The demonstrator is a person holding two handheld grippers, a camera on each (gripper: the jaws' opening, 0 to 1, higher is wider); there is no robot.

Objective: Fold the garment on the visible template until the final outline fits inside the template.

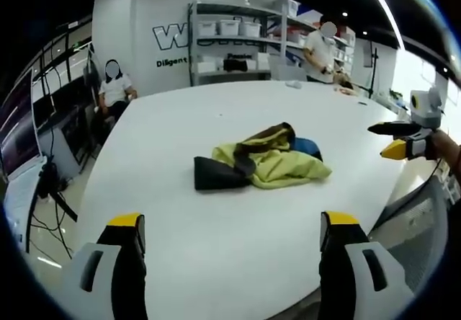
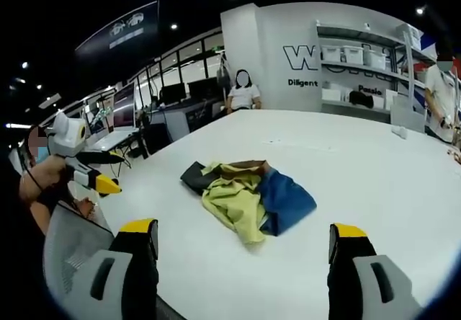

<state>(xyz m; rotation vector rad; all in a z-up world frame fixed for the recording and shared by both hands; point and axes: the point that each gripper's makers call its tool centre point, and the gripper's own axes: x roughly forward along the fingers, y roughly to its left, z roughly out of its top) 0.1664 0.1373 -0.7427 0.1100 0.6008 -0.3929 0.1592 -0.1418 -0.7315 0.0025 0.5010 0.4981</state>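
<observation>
A crumpled garment (image 1: 263,163) in yellow-green, brown, blue and black lies bunched in the middle of the white table (image 1: 216,111). My left gripper (image 1: 232,223) hovers over the table's near edge, jaws wide open and empty, a good way short of the cloth. In the right gripper view the same garment (image 2: 245,194) lies ahead of my right gripper (image 2: 243,230), which is also wide open and holds nothing. Each gripper appears in the other's view: the right gripper (image 1: 395,138) at the table's right edge, the left gripper (image 2: 94,174) at the left edge, held by a hand.
A grey mesh chair back (image 2: 72,251) stands close by the table edge (image 2: 346,154). Shelves with white bins (image 1: 230,42) line the far wall. One person sits (image 1: 115,89) beyond the table and another stands (image 1: 320,53) by the shelves. Monitors (image 2: 122,107) fill the desks aside.
</observation>
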